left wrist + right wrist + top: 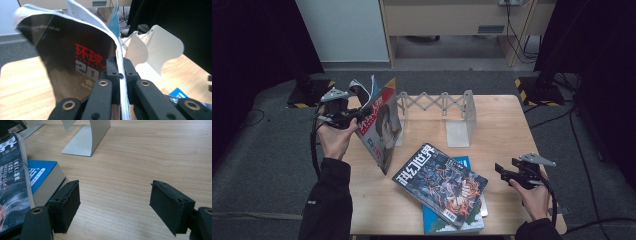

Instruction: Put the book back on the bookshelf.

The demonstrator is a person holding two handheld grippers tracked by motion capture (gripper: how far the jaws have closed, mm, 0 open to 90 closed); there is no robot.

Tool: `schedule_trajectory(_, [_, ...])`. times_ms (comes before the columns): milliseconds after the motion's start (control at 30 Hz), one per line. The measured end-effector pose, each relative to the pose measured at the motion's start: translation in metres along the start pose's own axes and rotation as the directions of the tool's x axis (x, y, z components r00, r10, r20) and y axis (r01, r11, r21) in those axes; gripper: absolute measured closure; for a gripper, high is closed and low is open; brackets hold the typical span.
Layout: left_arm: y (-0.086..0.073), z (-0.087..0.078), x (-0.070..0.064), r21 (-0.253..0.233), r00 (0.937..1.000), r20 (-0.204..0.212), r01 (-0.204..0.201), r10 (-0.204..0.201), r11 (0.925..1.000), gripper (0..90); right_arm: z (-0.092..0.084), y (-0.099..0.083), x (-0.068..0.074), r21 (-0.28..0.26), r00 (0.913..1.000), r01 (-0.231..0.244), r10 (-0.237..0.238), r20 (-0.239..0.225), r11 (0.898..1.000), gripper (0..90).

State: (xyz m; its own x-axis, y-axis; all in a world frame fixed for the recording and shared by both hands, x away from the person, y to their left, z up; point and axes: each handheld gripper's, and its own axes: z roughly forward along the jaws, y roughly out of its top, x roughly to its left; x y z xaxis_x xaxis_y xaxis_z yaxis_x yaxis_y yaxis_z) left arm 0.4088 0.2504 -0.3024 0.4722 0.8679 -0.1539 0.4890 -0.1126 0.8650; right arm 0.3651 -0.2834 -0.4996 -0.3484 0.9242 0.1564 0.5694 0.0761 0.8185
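Observation:
My left gripper [354,119] is shut on a thin magazine [381,125] and holds it up on edge over the table's left side, beside the left end of the white expanding book rack [447,107]. In the left gripper view the jaws pinch the magazine [75,60] near its spine, its dark cover with red characters bending to the left, and the rack's white plates [162,47] stand behind. My right gripper [503,171] hovers open over the table's right front. Its pads [67,202] stand wide apart over bare wood.
A dark magazine [439,182] lies on a blue book [464,162] at the table's front middle; the blue book [41,176] sits just left of my right gripper. The wooden table [502,125] stands on grey carpet, with cabinets and cables behind.

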Motion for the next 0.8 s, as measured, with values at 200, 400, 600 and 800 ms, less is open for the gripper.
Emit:
schedule_trajectory(200, [-0.01,-0.027,-0.012,-0.023,0.9993,0.037,0.009,-0.009,0.9997,86.3,0.0,0.0,0.002,0.0,1.0,-0.001,0.001,0.004,1.0,24.2])
schedule_trajectory(400, [-0.016,-0.054,-0.021,-0.028,0.9954,0.09,-0.03,0.033,0.9992,86.2,0.001,-0.001,0.001,0.006,1.0,-0.001,0.001,0.007,1.0,24.3])
schedule_trajectory(600, [-0.012,-0.051,-0.025,-0.03,0.9914,0.125,-0.036,0.039,0.9989,86.3,0.0,-0.001,0.003,0.005,1.0,0.005,-0.006,0.006,1.0,24.3])
schedule_trajectory(800, [-0.008,-0.031,-0.021,-0.037,0.9962,0.081,-0.032,0.034,0.9988,86.3,0.001,-0.002,0.001,0.01,1.0,0.004,-0.004,0.007,1.0,24.4])
